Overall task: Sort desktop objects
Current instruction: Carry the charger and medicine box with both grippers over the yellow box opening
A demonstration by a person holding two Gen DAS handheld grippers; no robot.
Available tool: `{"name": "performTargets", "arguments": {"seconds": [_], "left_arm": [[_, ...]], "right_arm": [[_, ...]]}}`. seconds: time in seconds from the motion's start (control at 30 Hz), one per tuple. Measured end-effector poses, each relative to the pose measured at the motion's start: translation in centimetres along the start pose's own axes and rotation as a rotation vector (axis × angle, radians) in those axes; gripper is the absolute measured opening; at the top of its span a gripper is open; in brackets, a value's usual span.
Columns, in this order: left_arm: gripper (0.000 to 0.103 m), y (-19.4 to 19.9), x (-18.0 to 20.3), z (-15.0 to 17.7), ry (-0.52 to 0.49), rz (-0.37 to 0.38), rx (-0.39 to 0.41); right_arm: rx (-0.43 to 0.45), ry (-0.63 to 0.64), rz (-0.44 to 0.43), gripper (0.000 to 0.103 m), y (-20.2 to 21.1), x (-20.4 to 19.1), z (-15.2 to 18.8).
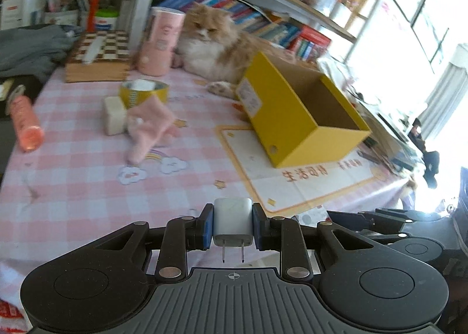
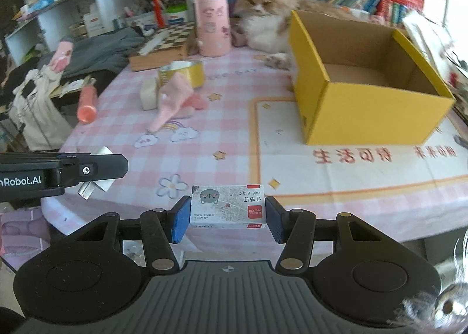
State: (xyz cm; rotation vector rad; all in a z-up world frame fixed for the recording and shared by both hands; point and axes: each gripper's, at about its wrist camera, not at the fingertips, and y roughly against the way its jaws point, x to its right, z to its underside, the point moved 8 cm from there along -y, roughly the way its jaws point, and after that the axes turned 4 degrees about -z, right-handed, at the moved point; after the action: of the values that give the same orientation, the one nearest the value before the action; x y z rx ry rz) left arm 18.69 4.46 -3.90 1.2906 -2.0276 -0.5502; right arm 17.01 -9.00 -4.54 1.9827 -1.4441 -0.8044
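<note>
My left gripper [image 1: 232, 224] is shut on a white plug charger [image 1: 233, 221], its two prongs pointing back at the camera. My right gripper [image 2: 227, 211] is shut on a small staple box [image 2: 228, 207] with a grey cat drawing. Both hover over the near edge of the pink checked tablecloth [image 2: 122, 117]. An open yellow cardboard box [image 2: 362, 82] stands empty to the right; in the left wrist view the yellow box [image 1: 295, 112] is ahead and right. The left gripper [image 2: 96, 171] with the charger also shows at the left of the right wrist view.
On the cloth lie a pink sock [image 1: 149, 126], a white block [image 1: 114, 114], a yellow tape roll [image 1: 143, 93], an orange tube [image 1: 26, 122], a pink canister [image 1: 159, 41] and a chessboard box [image 1: 99, 56]. A fluffy cat [image 1: 213, 44] lies behind the box. Bookshelves rise beyond.
</note>
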Motion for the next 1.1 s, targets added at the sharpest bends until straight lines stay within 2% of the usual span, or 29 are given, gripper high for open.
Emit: {"name": "performTargets", "arguments": {"seconds": [0.4, 0.77, 1.1], "left_arm": [[0.025, -1.9, 4.3, 0.5, -0.105, 0.104, -0.045], [0.025, -3.6, 5.6, 0.4, -0.086, 0.122, -0.075], [0.025, -5.9, 8.4, -0.3, -0.095, 0.13, -0.092]], "right_arm": [[-0.002, -0.093, 0.098, 0.051, 2.2, 3.3, 2.0], [-0.028, -0.081, 0.111, 0.051, 2.2, 4.6, 2.5], [-0.021, -0.14, 0.128, 0.051, 2.6, 8.8, 2.5]]}}
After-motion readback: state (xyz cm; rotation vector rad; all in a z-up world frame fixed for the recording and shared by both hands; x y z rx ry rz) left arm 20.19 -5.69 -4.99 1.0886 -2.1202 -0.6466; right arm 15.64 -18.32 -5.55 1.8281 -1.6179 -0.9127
